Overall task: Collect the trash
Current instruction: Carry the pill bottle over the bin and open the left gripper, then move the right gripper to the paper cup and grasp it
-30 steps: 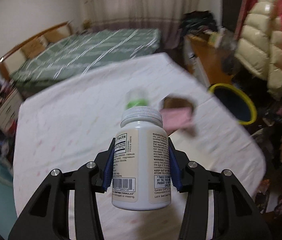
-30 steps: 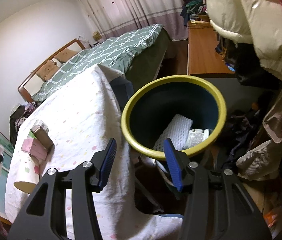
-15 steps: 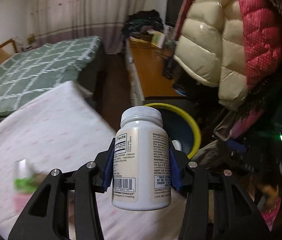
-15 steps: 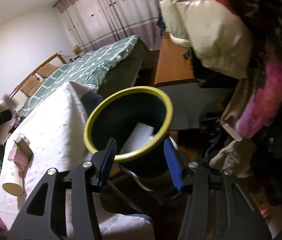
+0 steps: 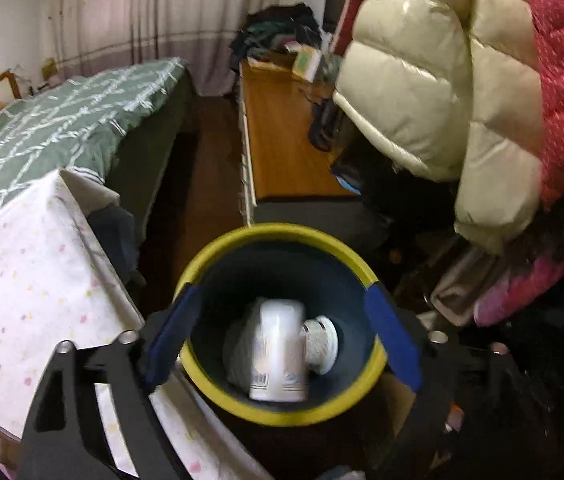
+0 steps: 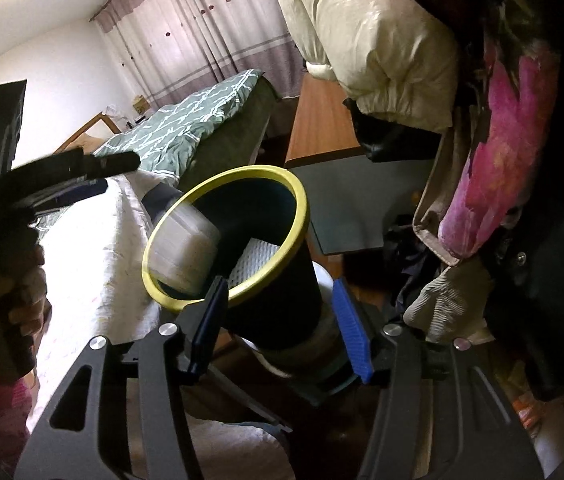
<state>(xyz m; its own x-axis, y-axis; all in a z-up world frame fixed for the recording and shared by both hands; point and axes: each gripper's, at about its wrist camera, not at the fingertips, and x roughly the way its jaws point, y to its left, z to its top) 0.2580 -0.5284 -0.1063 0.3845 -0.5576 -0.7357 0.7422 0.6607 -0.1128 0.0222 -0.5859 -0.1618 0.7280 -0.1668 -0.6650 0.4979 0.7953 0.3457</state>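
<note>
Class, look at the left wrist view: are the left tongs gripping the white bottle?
No. The left tongs are opening, and the bottle, blurred, is inside the bin.

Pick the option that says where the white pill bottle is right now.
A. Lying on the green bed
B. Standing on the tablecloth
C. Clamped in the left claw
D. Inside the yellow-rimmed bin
D: the white pill bottle shows blurred inside the yellow-rimmed bin, below the opening, empty left claw.
</note>
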